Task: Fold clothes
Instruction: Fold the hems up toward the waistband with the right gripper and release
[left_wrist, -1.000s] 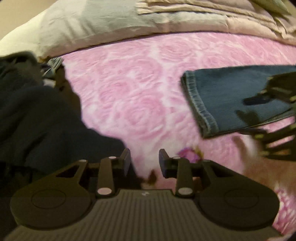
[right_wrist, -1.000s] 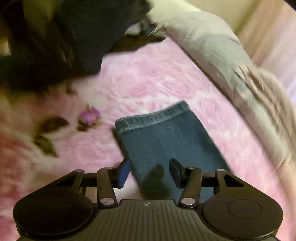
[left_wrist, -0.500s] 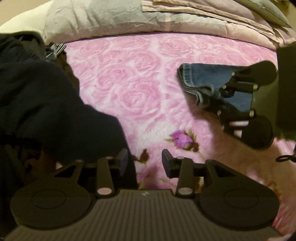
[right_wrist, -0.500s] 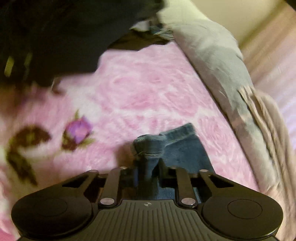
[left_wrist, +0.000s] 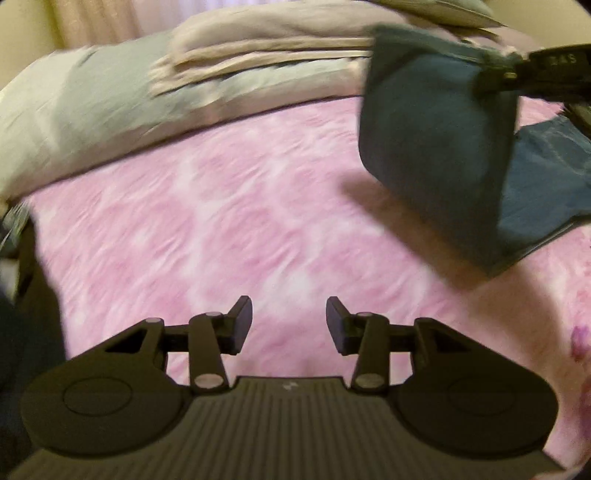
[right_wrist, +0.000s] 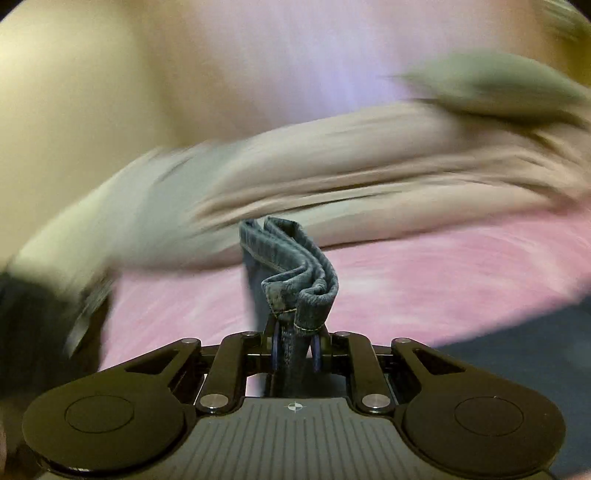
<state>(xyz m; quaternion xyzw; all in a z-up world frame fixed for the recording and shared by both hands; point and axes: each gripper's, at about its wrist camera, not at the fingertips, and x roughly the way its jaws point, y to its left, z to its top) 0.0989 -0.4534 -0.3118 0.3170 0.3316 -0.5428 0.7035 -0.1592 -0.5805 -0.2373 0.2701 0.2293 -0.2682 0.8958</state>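
Right claw (right_wrist: 294, 349) clamps jeans (right_wrist: 295, 273) hem; housing reads "24S" — left claw (left_wrist: 289, 320) agape.

Matt denim jeans (right_wrist: 295, 269); seemingly fleecy pink blanket (left_wrist: 221, 229).

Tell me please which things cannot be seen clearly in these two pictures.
- Jeans: left wrist view, cut off by the right edge, so the full garment is hidden.
- Right hand-held gripper: right wrist view, its pads are covered by the bunched denim hem.
- Bedding pile: right wrist view, smeared by motion blur.
- Dark clothes: left wrist view, cut off at the left edge.
- Pink blanket: pattern blurred.
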